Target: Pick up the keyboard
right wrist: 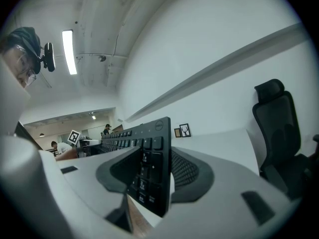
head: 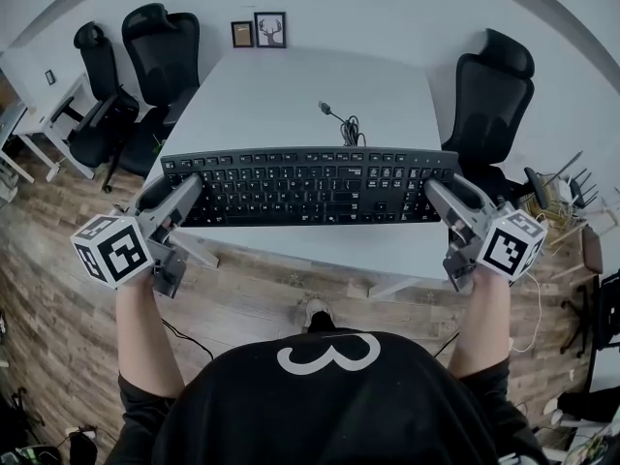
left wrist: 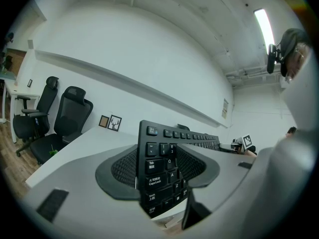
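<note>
Left gripper [head: 187, 188] is clamped on the left end of the keyboard [head: 310, 186], right gripper [head: 434, 190] pinches the right end, and the board spans straight between them over the near edge of the table [head: 291, 95].

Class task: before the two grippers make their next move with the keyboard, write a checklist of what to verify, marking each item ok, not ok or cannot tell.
1. Left gripper clamped on the keyboard at one end: ok, pads on both faces.
2. Right gripper clamped on the other end: ok.
3. Keyboard level from end to end in the head view: ok.
4. Cable slack on the table: ok, loosely coiled.
5. Keyboard's lower edge clear of the table: cannot tell.
</note>
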Demonstrator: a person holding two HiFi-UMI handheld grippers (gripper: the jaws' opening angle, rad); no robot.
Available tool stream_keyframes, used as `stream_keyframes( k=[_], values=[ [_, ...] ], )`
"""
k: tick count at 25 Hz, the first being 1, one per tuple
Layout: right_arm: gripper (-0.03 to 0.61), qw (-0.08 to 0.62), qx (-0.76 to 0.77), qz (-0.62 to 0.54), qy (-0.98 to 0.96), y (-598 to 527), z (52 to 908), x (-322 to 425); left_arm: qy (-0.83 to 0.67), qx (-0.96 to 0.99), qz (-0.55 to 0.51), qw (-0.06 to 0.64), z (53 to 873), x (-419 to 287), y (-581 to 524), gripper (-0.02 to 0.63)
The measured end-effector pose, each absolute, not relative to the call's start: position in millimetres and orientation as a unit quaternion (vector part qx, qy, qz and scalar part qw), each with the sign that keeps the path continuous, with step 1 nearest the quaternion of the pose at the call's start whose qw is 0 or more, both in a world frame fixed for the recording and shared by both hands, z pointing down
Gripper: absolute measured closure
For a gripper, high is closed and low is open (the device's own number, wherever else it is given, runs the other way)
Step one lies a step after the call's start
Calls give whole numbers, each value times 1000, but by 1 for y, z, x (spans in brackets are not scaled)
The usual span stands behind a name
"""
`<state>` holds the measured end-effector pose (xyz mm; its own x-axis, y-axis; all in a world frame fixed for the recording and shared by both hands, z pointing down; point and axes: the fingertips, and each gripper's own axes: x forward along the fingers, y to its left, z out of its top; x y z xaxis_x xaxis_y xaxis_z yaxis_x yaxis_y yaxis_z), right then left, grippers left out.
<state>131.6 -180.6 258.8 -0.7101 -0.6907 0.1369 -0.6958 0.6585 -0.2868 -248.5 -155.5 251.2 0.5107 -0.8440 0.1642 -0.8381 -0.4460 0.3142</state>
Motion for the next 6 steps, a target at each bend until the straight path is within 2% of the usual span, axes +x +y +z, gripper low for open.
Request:
stream_keyframes(
  k=[6],
  values=[
    [399,4,375,158,-913,-181,259,133,-502,846,-10,179,251,-246,-151,387]
  ],
)
